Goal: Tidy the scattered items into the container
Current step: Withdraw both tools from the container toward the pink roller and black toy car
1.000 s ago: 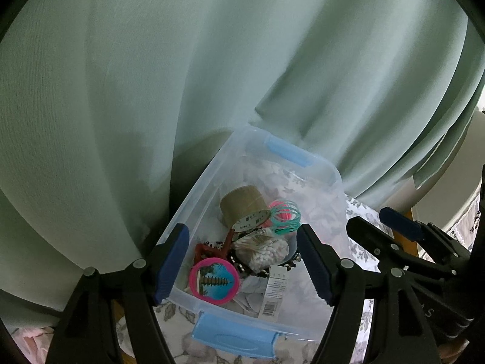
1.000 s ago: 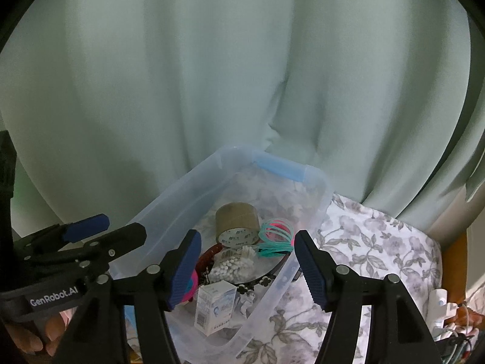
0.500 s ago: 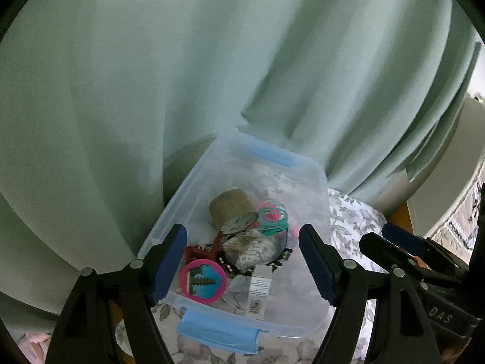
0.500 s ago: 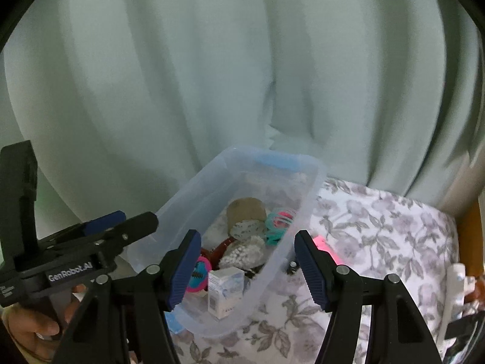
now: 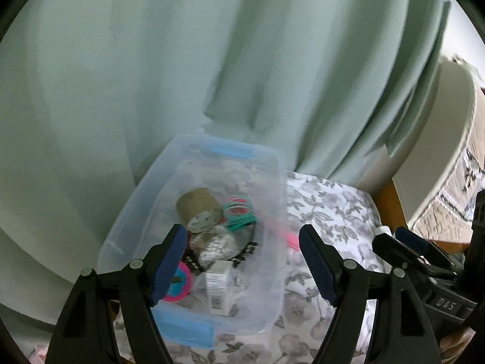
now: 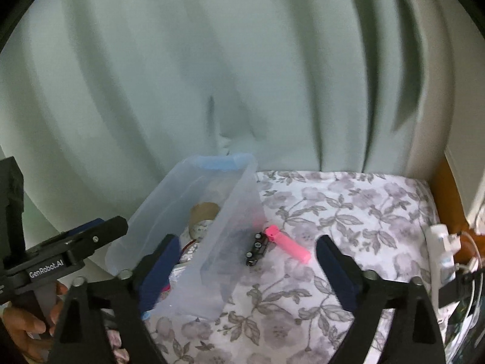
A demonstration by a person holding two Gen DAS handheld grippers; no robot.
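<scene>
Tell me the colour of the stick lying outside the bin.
Bright pink stick; clearest in the right wrist view.

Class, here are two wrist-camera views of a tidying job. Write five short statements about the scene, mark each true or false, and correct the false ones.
1. The clear plastic container with blue latches stands on a flowered cloth. True.
2. The pink rectangular bar lies inside the container. False: it lies on the cloth outside, beside the container's wall.
3. The brown cardboard tape roll is in the container. True.
4. The right gripper holds the small black item with round studs. False: its fingers are open and empty.
5. The left gripper is shut. False: it is open.
</scene>
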